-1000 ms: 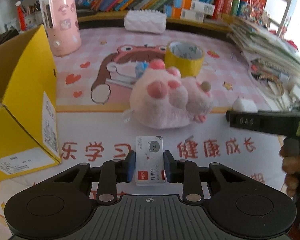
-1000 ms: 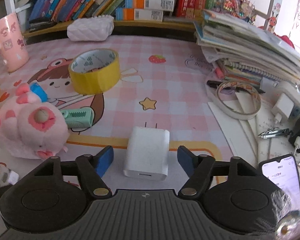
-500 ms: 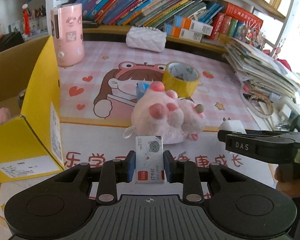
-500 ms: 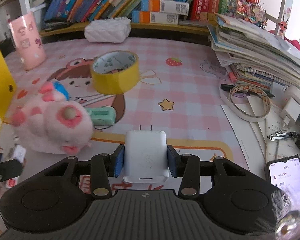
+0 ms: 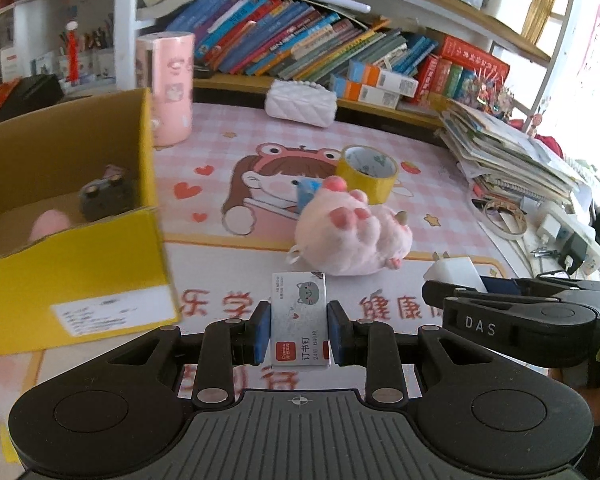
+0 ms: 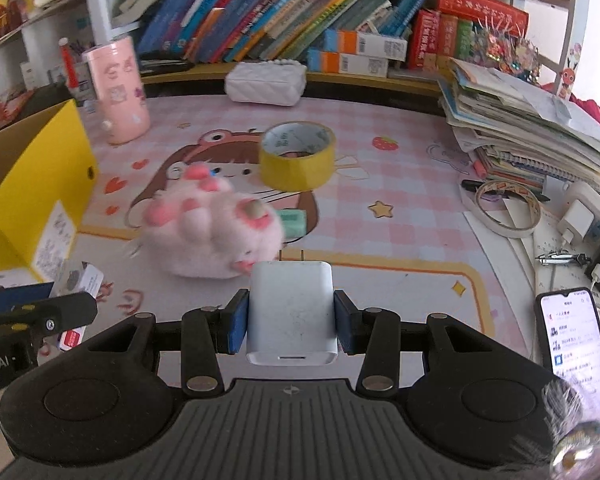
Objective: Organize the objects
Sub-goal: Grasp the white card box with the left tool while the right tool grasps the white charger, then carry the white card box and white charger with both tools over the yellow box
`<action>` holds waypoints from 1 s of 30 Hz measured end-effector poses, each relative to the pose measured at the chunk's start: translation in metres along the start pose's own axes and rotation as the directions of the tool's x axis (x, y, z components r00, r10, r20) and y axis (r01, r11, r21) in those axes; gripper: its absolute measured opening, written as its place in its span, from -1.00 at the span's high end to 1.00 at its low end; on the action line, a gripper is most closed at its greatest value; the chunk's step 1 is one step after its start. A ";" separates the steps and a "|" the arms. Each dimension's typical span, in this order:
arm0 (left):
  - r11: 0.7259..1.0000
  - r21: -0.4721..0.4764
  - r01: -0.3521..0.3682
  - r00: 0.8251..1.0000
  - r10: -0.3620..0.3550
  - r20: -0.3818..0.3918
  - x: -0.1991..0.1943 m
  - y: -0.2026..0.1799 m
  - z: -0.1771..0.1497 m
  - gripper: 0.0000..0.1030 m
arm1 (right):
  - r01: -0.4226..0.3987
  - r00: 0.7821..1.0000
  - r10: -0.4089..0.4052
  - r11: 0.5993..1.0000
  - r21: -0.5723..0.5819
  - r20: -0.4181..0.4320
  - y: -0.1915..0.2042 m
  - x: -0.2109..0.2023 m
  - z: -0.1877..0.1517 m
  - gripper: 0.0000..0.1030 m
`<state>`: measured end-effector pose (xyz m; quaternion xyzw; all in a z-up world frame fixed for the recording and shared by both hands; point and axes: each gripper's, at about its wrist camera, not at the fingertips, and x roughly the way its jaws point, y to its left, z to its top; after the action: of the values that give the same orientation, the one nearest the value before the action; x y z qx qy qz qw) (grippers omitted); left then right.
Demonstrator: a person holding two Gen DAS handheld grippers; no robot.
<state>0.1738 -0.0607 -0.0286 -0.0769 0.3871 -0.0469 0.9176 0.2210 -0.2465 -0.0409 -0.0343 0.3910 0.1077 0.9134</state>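
Note:
My left gripper [image 5: 299, 332] is shut on a small white staple box [image 5: 300, 320] with a cat picture, held above the desk mat. My right gripper [image 6: 291, 322] is shut on a white charger plug [image 6: 292, 312], prongs pointing away; that plug [image 5: 454, 272] and the right gripper's black body show at the right of the left wrist view. An open yellow cardboard box [image 5: 72, 260] stands at the left, with a dark grey object [image 5: 102, 196] and something pink inside. A pink plush toy [image 5: 352, 236] lies mid-mat, a yellow tape roll [image 5: 366, 172] behind it.
A pink cylinder cup [image 5: 166, 88] stands behind the box. A white quilted case [image 5: 300, 102] lies by the bookshelf. A stack of papers [image 6: 520, 120], a white tape ring [image 6: 506, 208], a power strip [image 6: 584, 216] and a lit phone [image 6: 572, 336] crowd the right side. A green item [image 6: 294, 220] lies beside the plush.
The right gripper closed on the charger plug and lifted it. Both grippers rose and shifted left, bringing the yellow box's inside into the left wrist view.

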 end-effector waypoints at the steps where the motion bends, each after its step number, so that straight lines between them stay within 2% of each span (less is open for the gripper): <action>1: 1.000 -0.004 -0.001 1.000 0.001 0.003 -0.004 0.004 -0.003 0.45 | 0.000 1.000 0.000 1.000 -0.002 0.002 0.004 -0.003 -0.002 0.21; 7: 0.999 -0.030 -0.010 1.000 0.010 0.013 -0.032 0.029 -0.019 0.45 | -0.009 1.000 0.009 1.000 -0.024 0.003 0.037 -0.023 -0.017 0.21; 16: 0.997 -0.060 -0.041 0.999 0.043 0.032 -0.072 0.066 -0.042 0.45 | -0.063 0.998 0.065 0.994 -0.093 0.012 0.094 -0.050 -0.041 0.21; 30: 0.994 -0.073 -0.078 0.995 0.082 0.062 -0.121 0.108 -0.072 0.45 | -0.119 0.992 0.122 0.986 -0.115 0.017 0.154 -0.080 -0.071 0.20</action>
<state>0.0411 0.0551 -0.0119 -0.0950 0.3615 0.0061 0.9275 0.0834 -0.1208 -0.0290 -0.0616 0.3747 0.1852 0.9063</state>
